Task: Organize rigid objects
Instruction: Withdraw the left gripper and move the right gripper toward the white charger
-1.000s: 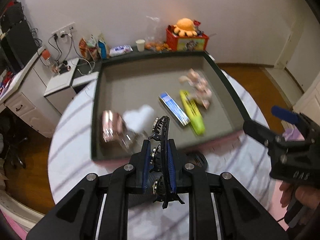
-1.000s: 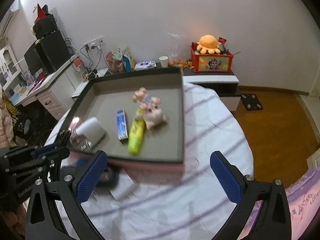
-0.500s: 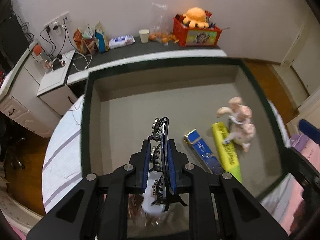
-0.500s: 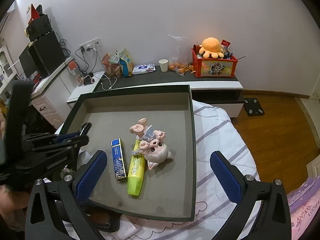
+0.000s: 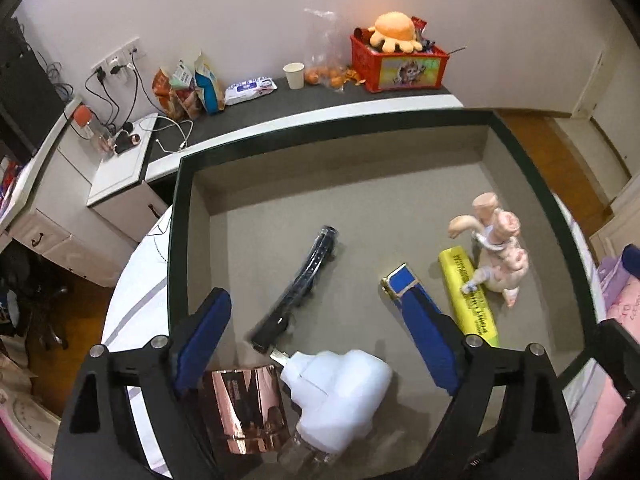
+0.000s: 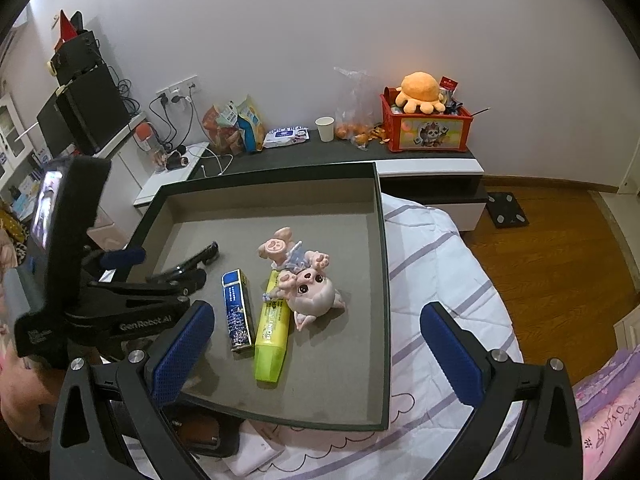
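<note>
over the tray point(image 5: 520, 148), left jaws now opening, black clip point(image 5: 300, 284) dropped.

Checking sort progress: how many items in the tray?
6: black clip mid-left; blue box, yellow highlighter, pig figurine at right; white plug, rose-gold bottle at near edge. Some may be hidden.

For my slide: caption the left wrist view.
Left gripper opening above a black clip lying in the grey tray.

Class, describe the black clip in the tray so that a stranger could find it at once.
Start at the big grey tray on the striped bedcover. Left of the blue box and yellow highlighter lies a hair clip, apart from both. It alone is black, long and thin.
</note>
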